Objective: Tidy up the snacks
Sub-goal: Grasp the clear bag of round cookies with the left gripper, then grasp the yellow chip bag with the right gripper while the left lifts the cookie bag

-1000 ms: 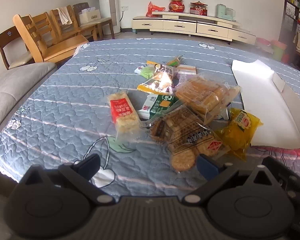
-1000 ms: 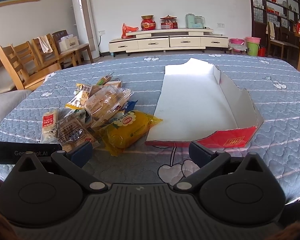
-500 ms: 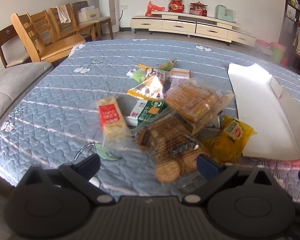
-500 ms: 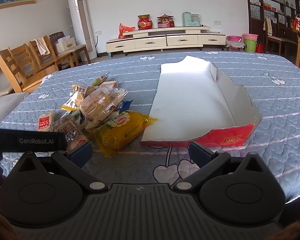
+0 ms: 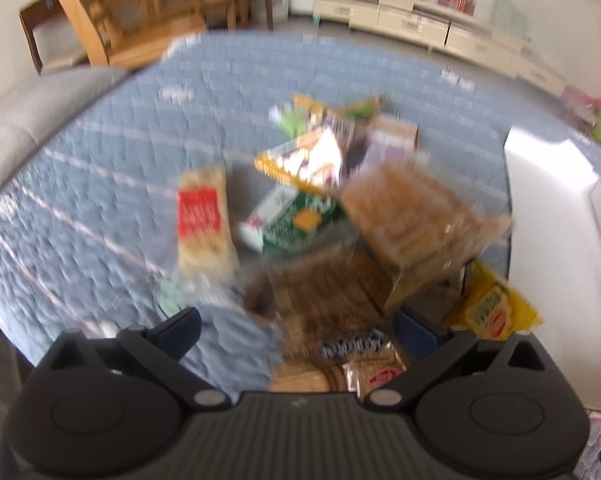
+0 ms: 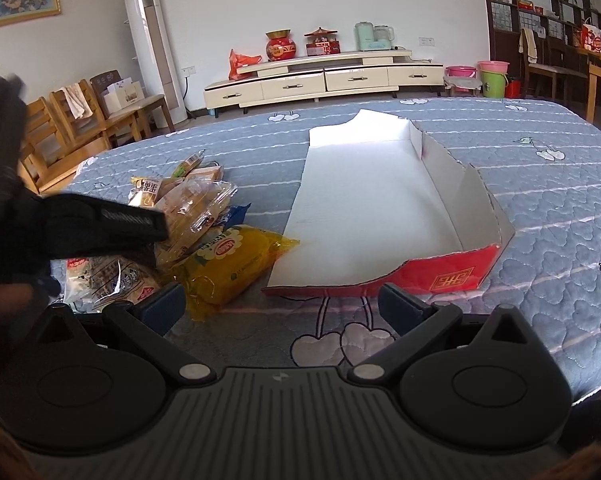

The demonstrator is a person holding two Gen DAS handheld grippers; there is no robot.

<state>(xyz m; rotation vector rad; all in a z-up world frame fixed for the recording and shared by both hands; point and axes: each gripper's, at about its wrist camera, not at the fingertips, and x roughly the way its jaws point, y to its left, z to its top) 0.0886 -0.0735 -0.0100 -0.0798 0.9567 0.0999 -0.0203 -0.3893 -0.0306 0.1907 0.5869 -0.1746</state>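
Note:
A heap of snack packets lies on the blue quilted table. In the blurred left wrist view my left gripper [image 5: 296, 330] is open, low over a clear bag of round biscuits [image 5: 324, 312]. Beyond it lie a red-labelled rice cracker bar [image 5: 202, 220], a green packet [image 5: 296, 220], a clear pack of brown cakes [image 5: 416, 216] and a yellow packet [image 5: 492, 312]. In the right wrist view my right gripper [image 6: 282, 306] is open and empty, before the white cut-open box with a red front [image 6: 452, 280]. The yellow packet [image 6: 232, 264] lies left of the box.
The left gripper's black body [image 6: 100, 224] reaches over the heap in the right wrist view. Wooden chairs [image 6: 76, 132] stand beyond the table's far left edge. A cream TV cabinet [image 6: 320, 84] lines the back wall. The table's edge lies just below both grippers.
My left gripper has moved forward and down over the snack heap, now blurred by motion. The right gripper has drifted slightly closer to the box. Both stay open.

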